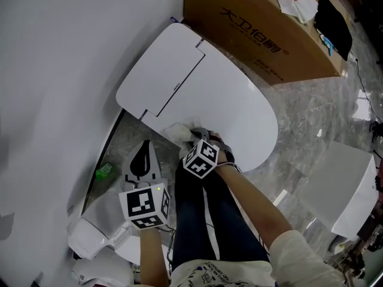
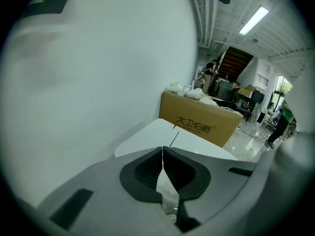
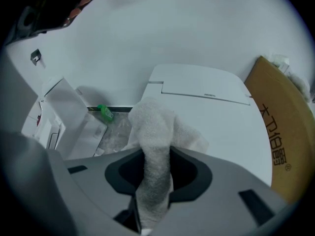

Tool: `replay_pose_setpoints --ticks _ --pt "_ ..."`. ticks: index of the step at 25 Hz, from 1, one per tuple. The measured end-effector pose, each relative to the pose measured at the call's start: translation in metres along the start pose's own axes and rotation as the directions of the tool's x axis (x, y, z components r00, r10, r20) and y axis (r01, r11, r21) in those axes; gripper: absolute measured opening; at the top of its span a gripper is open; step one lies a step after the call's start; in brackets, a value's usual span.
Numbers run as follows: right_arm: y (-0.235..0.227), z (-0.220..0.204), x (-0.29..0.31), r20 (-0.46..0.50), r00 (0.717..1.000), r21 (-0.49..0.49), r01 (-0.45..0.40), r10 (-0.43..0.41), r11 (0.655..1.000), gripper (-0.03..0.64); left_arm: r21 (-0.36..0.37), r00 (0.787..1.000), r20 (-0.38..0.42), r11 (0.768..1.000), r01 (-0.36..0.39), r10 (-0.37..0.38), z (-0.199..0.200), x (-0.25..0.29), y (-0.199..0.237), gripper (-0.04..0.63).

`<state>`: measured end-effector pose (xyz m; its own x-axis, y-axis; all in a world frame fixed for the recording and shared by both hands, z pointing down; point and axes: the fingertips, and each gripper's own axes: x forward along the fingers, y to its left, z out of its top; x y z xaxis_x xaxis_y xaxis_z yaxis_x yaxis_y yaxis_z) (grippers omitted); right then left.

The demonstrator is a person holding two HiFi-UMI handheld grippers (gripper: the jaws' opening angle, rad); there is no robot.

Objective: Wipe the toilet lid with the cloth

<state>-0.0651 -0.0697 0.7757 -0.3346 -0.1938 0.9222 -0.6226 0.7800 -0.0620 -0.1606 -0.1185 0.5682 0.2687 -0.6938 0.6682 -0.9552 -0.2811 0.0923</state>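
The white toilet lid [image 1: 221, 94] lies shut, its tank cover [image 1: 160, 73] against the wall. My right gripper [image 1: 192, 137] is shut on a white cloth [image 1: 178, 131] at the lid's near left edge. In the right gripper view the cloth [image 3: 156, 141] bunches up between the jaws and drapes onto the lid [image 3: 221, 122]. My left gripper [image 1: 143, 160] hangs to the left of the toilet, off the lid, jaws shut with nothing between them [image 2: 163, 154]. The left gripper view shows the lid [image 2: 162, 136] ahead.
A large brown cardboard box [image 1: 263, 28] stands behind the toilet. The white wall [image 1: 60, 70] runs along the left. A green bottle [image 1: 104, 171] and white parts [image 1: 96, 232] lie on the marble floor at left. A white box [image 1: 344, 187] sits at right.
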Motion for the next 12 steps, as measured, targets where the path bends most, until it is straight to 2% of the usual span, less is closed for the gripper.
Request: replay_pose_setpoints --ticks 12 --pt "0.018 -0.062 -0.021 -0.002 1.000 0.083 -0.024 0.024 0.996 0.110 0.056 0.998 -0.007 0.996 0.068 -0.068 0.010 0.011 -0.033 0.009"
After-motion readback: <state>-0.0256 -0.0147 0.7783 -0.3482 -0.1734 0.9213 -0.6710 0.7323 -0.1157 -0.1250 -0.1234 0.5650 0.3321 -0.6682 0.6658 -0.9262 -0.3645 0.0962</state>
